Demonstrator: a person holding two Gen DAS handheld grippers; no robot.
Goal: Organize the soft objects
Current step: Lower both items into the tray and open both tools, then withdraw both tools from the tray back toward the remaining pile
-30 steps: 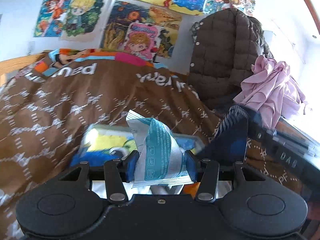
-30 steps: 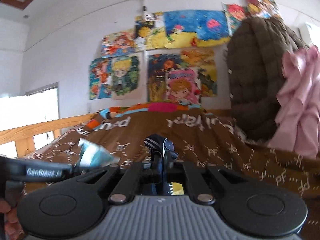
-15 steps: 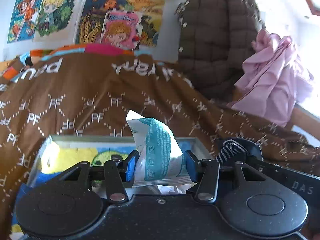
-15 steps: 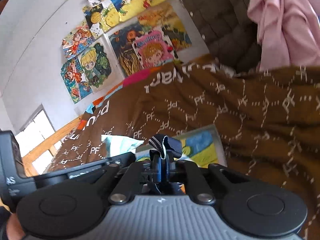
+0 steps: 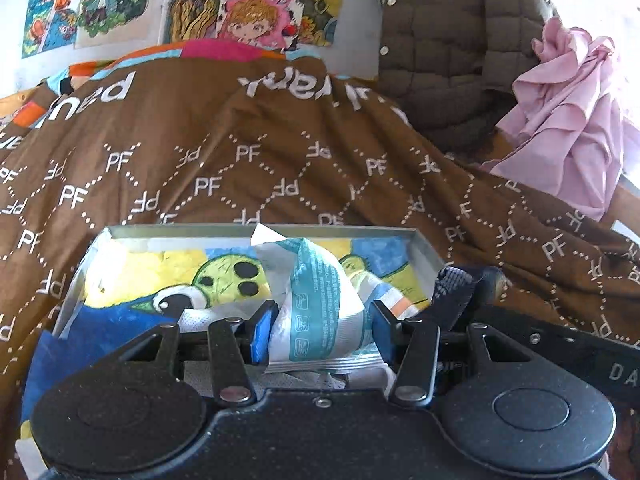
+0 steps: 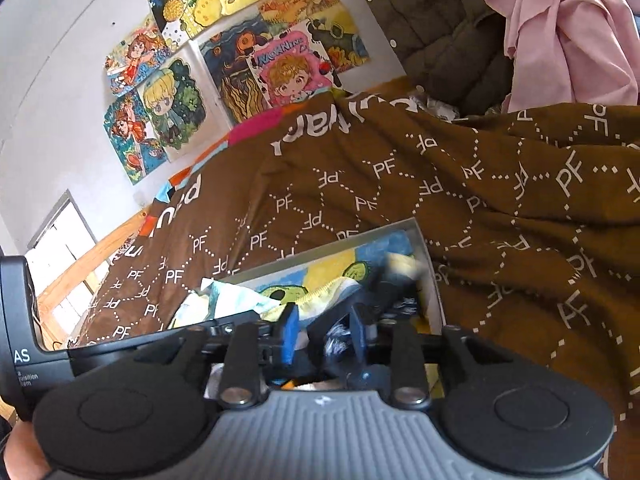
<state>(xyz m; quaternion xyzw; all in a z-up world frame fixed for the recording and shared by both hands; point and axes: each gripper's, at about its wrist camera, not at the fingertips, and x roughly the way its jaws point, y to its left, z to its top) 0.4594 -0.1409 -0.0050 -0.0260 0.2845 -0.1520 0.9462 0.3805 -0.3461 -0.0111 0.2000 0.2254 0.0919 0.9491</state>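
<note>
I have the white-and-teal packet [image 5: 320, 304] clamped between the blue pads of my left tongs [image 5: 318, 330], low in the centre of the left wrist frame, standing upright over the shallow tray [image 5: 260, 231] with the cartoon picture on its floor. The dark sock with the white-dotted cuff [image 5: 454, 292] sits at the tray's right edge, just right of the packet, by the right tongs coming in from the lower right. In the right wrist frame, the right tongs [image 6: 324, 332] are opening; the dark sock [image 6: 384, 288] lies blurred between and just ahead of the pads, over the tray's right end, and the pads no longer press on it. The packet [image 6: 228, 296] shows at the left of that tray [image 6: 434, 280]. The tray rests on a brown bedspread [image 5: 280, 140] printed with "PF", filling the middle of both frames. Beyond, cartoon posters [image 5: 256, 4] cover the wall at upper left, a brown quilted jacket [image 5: 448, 40] hangs upper right, a pink garment [image 5: 576, 112] beside it.
</note>
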